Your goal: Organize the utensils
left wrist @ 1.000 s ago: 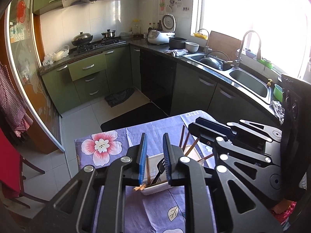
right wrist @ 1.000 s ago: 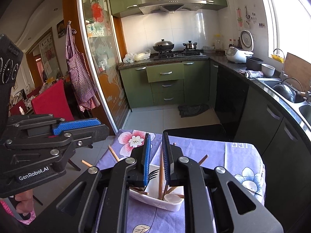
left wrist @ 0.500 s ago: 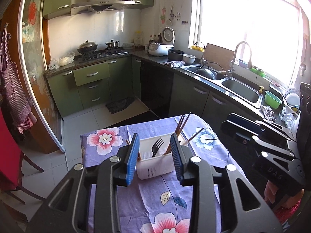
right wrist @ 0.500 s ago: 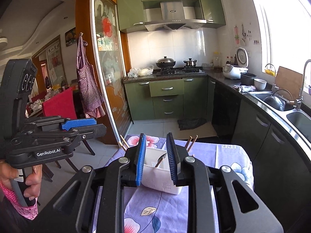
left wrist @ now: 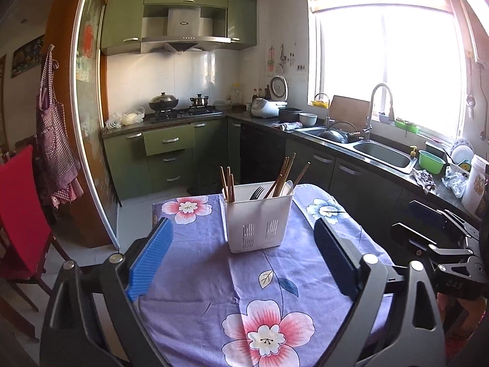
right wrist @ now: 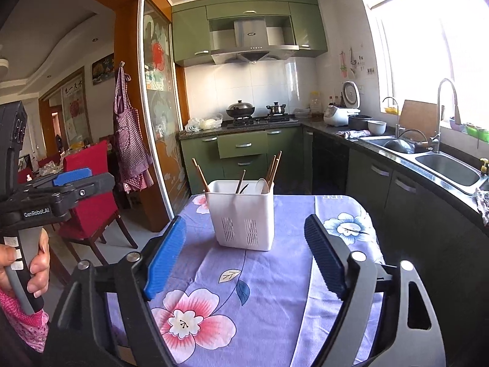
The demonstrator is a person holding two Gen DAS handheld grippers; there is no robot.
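A white plastic utensil holder stands upright on the floral purple tablecloth; it also shows in the right wrist view. It holds several wooden chopsticks, a black fork and a white spoon. My left gripper is open and empty, well short of the holder. My right gripper is open and empty, also short of it. Each gripper shows at the edge of the other's view: the right one, the left one.
The table sits in a kitchen. Green cabinets and a stove are at the back. A sink counter runs along the right. A red chair and a glass sliding door are to the left.
Both grippers have pulled back and up from inside the holder and opened wide. The chopsticks now stand in the holder, free of the jaws.
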